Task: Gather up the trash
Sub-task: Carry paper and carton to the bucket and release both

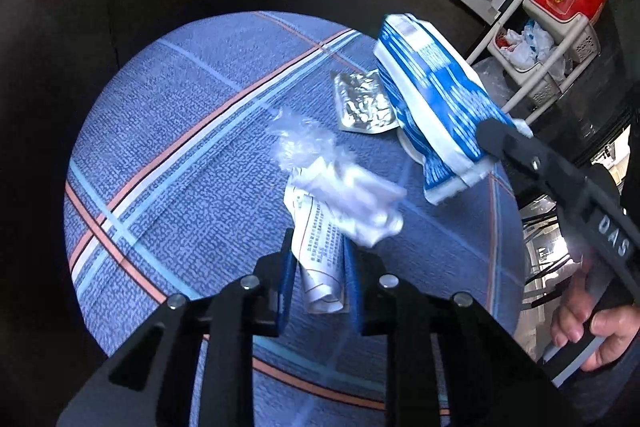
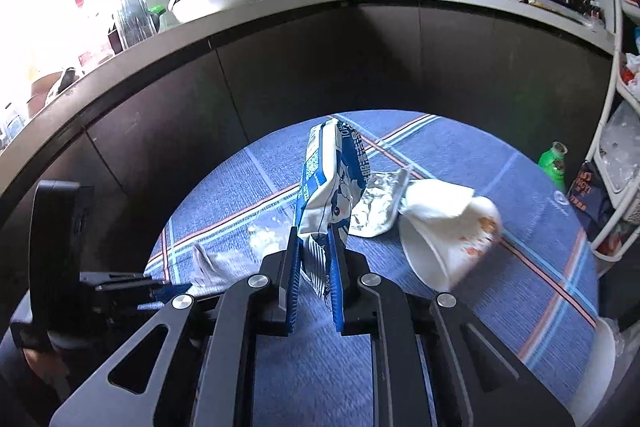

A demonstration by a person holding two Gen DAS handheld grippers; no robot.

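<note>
Gripping a crumpled printed paper sheet (image 1: 320,247), left gripper (image 1: 316,247) with blue pads closed tight on its lower part, sheet bunched white and blurred just beyond the fingertips. Clamped in the right gripper (image 2: 316,247), a blue-and-white snack wrapper (image 2: 328,183) standing upright, lifted clear of the blue plaid tablecloth (image 2: 500,307). Just ahead and right of the right gripper, a silver foil pouch (image 2: 380,211) lying flat, touching a tipped white paper cup (image 2: 448,247) with a white paper wad at its mouth. Ahead of the left gripper, crinkled clear plastic (image 1: 304,143) on the cloth. Farther right of the right gripper, near the table edge, a green bottle (image 2: 554,167). Bare hand (image 1: 592,327) on the right gripper's handle.
</note>
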